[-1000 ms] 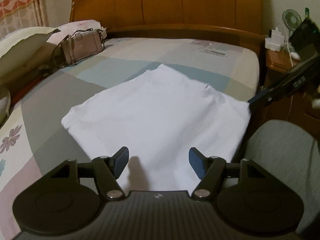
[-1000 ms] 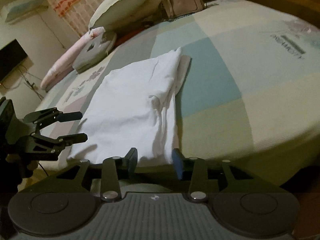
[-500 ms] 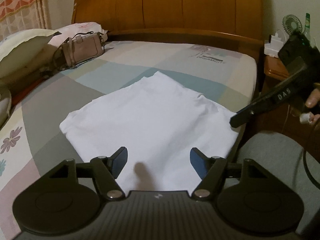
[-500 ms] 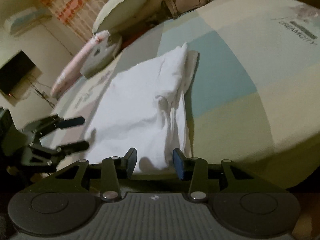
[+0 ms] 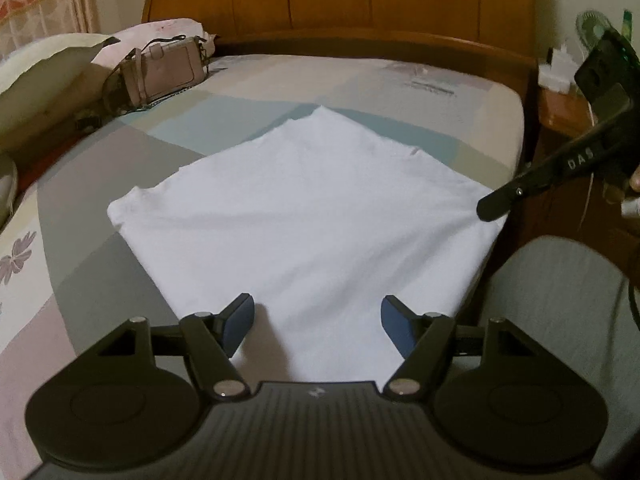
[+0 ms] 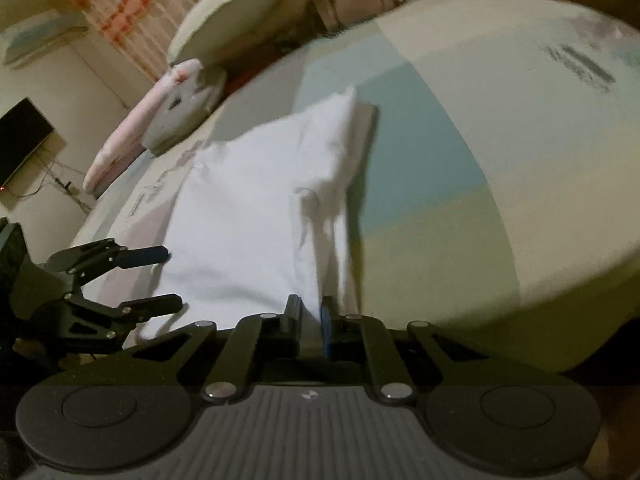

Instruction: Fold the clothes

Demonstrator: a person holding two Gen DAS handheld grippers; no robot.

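A wide bed (image 5: 100,184) with a patchwork sheet in grey, teal, cream and pink fills both views, backed by a tall curved wooden headboard (image 5: 340,0). A folded white cotton garment (image 5: 304,224) lies flat on the sheet near the bed's near edge, one corner pointing toward the headboard. Large pale pillows (image 5: 44,80) are stacked at the far left side, and a small dusty-pink handbag with a strap (image 5: 164,72) leans just beside them.

The left gripper (image 5: 318,326), black with 2 blue-padded fingers, angles downward over the near edge of the garment. Its jaws stand wide apart, with white cloth lying below the gap and neither pad pressing on it. In the right wrist view the same gripper (image 6: 160,280) hovers at the garment's left corner, its 2 fingers spread.

The right gripper (image 6: 310,316) also tilts downward, at the garment's near right corner. Its jaws are closing, nearly together, with a fold of the white cloth pinched between the pads. From the left wrist view its dark finger (image 5: 520,192) reaches in to that corner from the right, a hand (image 5: 634,180) partly visible behind it.
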